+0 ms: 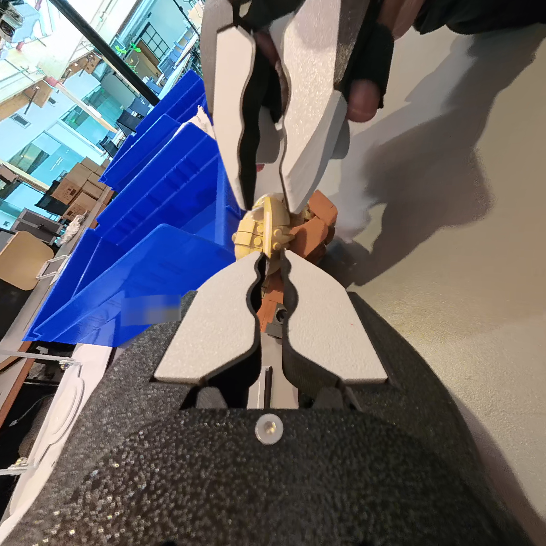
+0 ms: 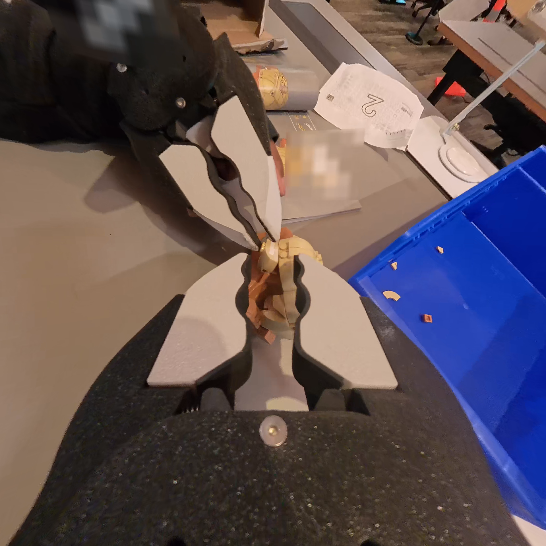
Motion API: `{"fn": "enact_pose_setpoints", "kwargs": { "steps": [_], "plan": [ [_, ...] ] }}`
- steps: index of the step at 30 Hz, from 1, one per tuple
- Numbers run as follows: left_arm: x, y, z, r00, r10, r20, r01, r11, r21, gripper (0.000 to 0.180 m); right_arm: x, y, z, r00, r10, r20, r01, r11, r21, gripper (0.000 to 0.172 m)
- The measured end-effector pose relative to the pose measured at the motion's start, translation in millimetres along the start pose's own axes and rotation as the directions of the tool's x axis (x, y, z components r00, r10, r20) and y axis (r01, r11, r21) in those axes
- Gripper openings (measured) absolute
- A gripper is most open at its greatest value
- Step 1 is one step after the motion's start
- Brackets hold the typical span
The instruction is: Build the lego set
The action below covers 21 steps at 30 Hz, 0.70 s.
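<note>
We see two hand-held grippers meeting over one small brick-built model (image 1: 267, 233) of tan and reddish-brown pieces, held just above a pale tabletop (image 1: 443, 266). In the left wrist view, the left gripper (image 1: 273, 255) has its fingers drawn nearly together on a thin tan plate that sticks out from the model's rounded tan half; the model's brown part runs back between those fingers. The right gripper (image 1: 267, 204) comes in from the far side of the same model, its tips touching the tan dome. In the right wrist view, the right gripper (image 2: 271, 260) stands partly open with the model's tan and brown body filling the space between its fingers, both black pads against it, while the left gripper (image 2: 263, 242) pinches the model's front tip. Blue bins (image 2: 472, 295) sit just beside the pair, one with a few loose tan pieces (image 2: 391, 295) inside. A booklet (image 2: 319, 189) and paper sheet (image 2: 369, 103) lie beyond.
</note>
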<state>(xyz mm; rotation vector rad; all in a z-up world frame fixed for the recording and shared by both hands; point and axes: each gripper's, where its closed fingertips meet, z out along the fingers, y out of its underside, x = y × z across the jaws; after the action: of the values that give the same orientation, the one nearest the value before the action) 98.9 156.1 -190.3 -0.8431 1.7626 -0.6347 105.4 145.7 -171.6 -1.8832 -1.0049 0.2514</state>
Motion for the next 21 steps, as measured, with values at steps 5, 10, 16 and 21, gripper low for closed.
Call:
{"fn": "enact_pose_setpoints", "kwargs": {
  "steps": [5, 10, 16, 21],
  "plan": [
    [0.1, -0.1, 0.0, 1.0, 0.003, -0.003, -0.003, 1.0, -0.002, 0.009, -7.0, 1.8, 2.1, 0.999, -0.05, -0.007, 0.05, 0.998, -0.039, 0.019],
    [0.2, 0.2, -0.4, 1.0, 0.016, 0.002, -0.016, 1.0, -0.011, 0.009, -4.2, 2.0, 3.1, 0.999, 0.024, -0.022, -0.025, 0.999, -0.048, 0.01],
    [-0.7, -0.8, -2.6, 1.0, 0.018, 0.017, -0.018, 1.0, 0.001, 0.013, -4.4, 7.1, 1.7, 0.977, 0.214, 0.003, -0.214, 0.976, -0.028, 0.009],
    [0.3, 2.4, -2.1, 1.0, 0.011, 0.024, -0.011, 1.0, -0.006, 0.013, -5.0, 9.3, 1.2, 0.947, 0.32, 0.023, -0.32, 0.947, 0.008, 0.009]
  ]
}}
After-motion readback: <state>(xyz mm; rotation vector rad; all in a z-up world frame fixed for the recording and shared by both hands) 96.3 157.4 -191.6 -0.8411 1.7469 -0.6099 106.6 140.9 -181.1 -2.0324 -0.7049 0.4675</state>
